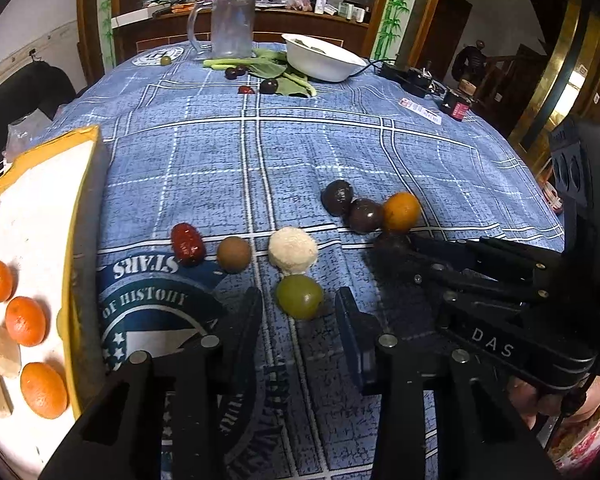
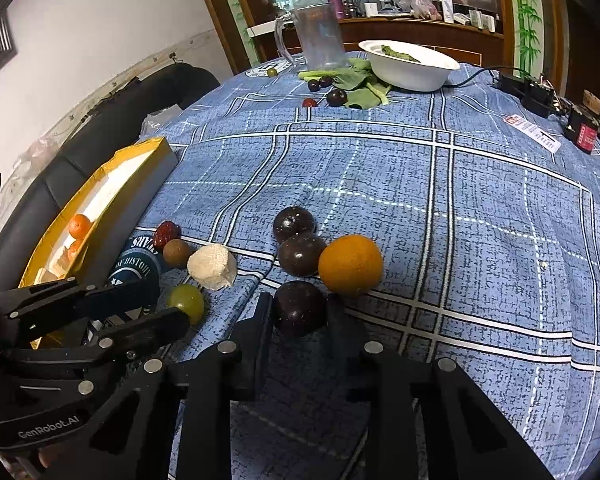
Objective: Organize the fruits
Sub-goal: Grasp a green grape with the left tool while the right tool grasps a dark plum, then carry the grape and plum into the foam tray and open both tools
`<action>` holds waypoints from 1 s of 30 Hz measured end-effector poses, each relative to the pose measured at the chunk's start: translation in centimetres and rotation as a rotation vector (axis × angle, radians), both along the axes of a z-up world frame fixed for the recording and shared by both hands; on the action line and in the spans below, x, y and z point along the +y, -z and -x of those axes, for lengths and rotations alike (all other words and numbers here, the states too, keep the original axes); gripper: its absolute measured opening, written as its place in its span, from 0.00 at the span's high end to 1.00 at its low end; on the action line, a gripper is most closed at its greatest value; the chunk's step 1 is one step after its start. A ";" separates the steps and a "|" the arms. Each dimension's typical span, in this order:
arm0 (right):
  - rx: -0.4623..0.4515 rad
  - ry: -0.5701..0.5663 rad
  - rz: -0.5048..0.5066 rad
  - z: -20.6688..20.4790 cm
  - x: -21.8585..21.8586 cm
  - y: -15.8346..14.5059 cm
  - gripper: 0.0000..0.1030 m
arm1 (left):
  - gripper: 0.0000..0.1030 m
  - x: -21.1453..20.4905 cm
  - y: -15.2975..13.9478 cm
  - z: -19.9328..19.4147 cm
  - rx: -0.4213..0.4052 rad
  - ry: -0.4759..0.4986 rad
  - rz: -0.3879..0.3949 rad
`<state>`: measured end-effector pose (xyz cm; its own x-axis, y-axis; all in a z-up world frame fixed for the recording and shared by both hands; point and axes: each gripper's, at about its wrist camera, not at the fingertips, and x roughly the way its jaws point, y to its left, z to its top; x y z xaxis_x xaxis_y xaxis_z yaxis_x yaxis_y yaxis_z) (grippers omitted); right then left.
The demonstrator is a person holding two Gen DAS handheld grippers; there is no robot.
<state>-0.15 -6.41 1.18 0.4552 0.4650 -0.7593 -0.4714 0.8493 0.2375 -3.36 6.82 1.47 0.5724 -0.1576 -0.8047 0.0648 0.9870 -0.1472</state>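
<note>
Loose fruit lies on the blue checked tablecloth. A green grape (image 1: pixel 299 296) sits between the fingers of my open left gripper (image 1: pixel 299 316), not gripped. Beyond it lie a white crumbly ball (image 1: pixel 293 250), a brown longan (image 1: pixel 233 254) and a red date (image 1: pixel 187 243). My right gripper (image 2: pixel 300 312) has its jaws closed around a dark plum (image 2: pixel 299 307) resting on the cloth. Two more dark plums (image 2: pixel 301 253) and an orange (image 2: pixel 350 264) lie just beyond. A yellow-rimmed box (image 1: pixel 85 200) at left holds three oranges (image 1: pixel 25 321) and pale chunks.
At the far end stand a clear jug (image 1: pixel 232 24), a white bowl (image 1: pixel 320 58), green leaves (image 1: pixel 288 76) and several small dark fruits (image 1: pixel 268 85). A black charger and cable (image 1: pixel 410 76) lie at far right. The table edge curves off on the right.
</note>
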 end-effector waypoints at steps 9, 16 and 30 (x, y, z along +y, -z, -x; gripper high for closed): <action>0.008 0.004 -0.011 0.0 -0.4 0.1 0.73 | 0.77 -1.0 1.1 -0.8 -0.005 -0.005 -0.057; -0.015 -0.012 -0.030 0.8 -0.3 -0.5 0.73 | 0.77 0.3 -0.6 0.8 -0.043 -0.051 -0.015; -0.134 -0.081 -0.071 4.5 2.3 -4.9 0.73 | 0.77 11.8 -5.5 8.6 -0.153 -0.336 -0.002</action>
